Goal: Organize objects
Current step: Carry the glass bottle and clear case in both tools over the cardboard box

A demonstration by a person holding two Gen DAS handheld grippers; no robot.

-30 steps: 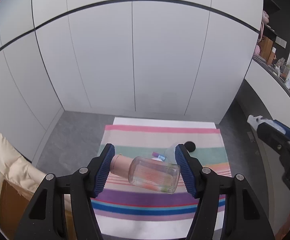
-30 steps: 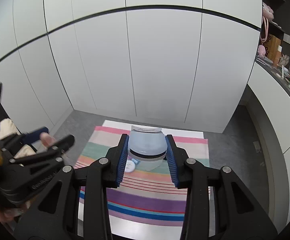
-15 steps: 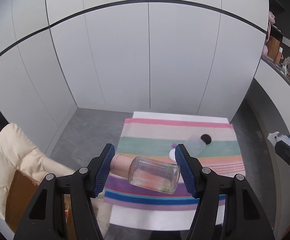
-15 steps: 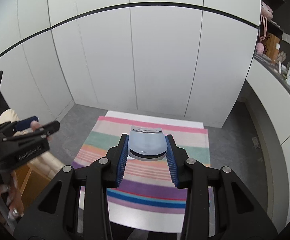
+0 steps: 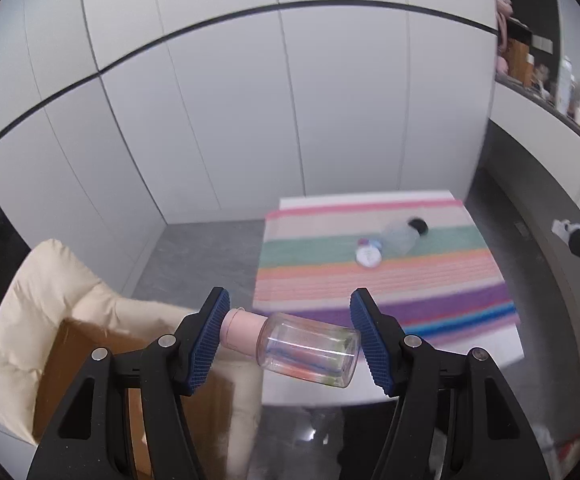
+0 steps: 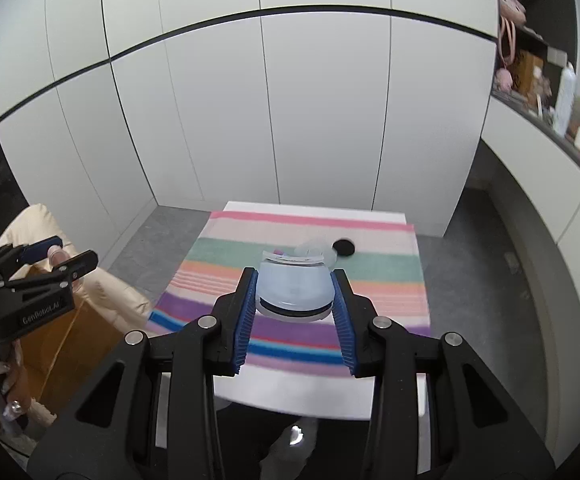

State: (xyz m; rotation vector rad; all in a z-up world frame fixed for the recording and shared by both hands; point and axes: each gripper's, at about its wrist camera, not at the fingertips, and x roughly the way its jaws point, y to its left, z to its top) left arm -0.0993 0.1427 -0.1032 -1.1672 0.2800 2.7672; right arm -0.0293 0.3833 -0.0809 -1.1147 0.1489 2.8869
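Note:
My left gripper (image 5: 290, 336) is shut on a clear bottle with a pink cap (image 5: 305, 346), held sideways in the air above the table's left edge and a cardboard box (image 5: 86, 360). My right gripper (image 6: 293, 308) is shut on a pale blue compact case (image 6: 291, 290), held above the striped cloth (image 6: 369, 280). On the cloth lie a clear bottle with a black cap (image 5: 403, 234) and a small white round jar (image 5: 367, 256). The left gripper also shows in the right wrist view (image 6: 56, 258).
The striped cloth (image 5: 369, 280) covers a white table (image 6: 290, 396). A cream cushion (image 5: 50, 280) wraps the cardboard box left of the table. White cabinet doors stand behind. A cluttered shelf (image 6: 561, 120) runs along the right.
Both grippers have pulled back and up from the table. The left one has swung left with its bottle, so the box and cushion now lie under it.

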